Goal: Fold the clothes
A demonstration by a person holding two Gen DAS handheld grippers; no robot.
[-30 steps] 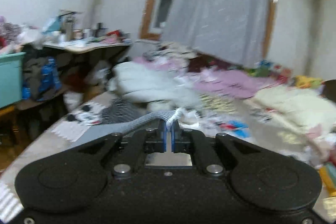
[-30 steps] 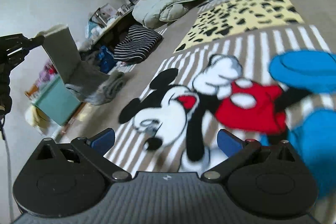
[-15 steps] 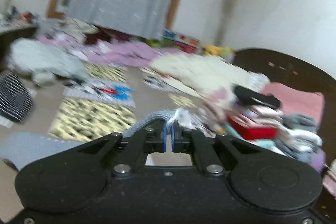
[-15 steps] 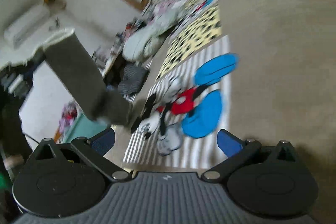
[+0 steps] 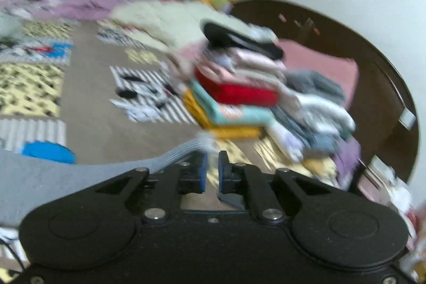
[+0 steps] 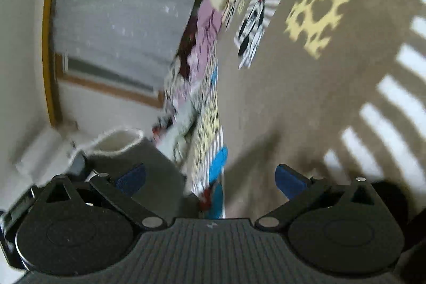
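Grey garment (image 5: 48, 177) hangs at the left of the left gripper (image 5: 212, 172), whose blue pads, pinched on its ribbed hem half a second ago, now stand slightly parted with the hem just beside the left pad. Beyond, the stack of folded clothes (image 5: 239, 92) has drawn nearer. Only the right wrist view shows the right gripper (image 6: 210, 180) spread wide, empty, over the patterned bedspread (image 6: 306, 97).

Grey garment (image 5: 40, 177); red, teal, mustard stack (image 5: 239, 103)
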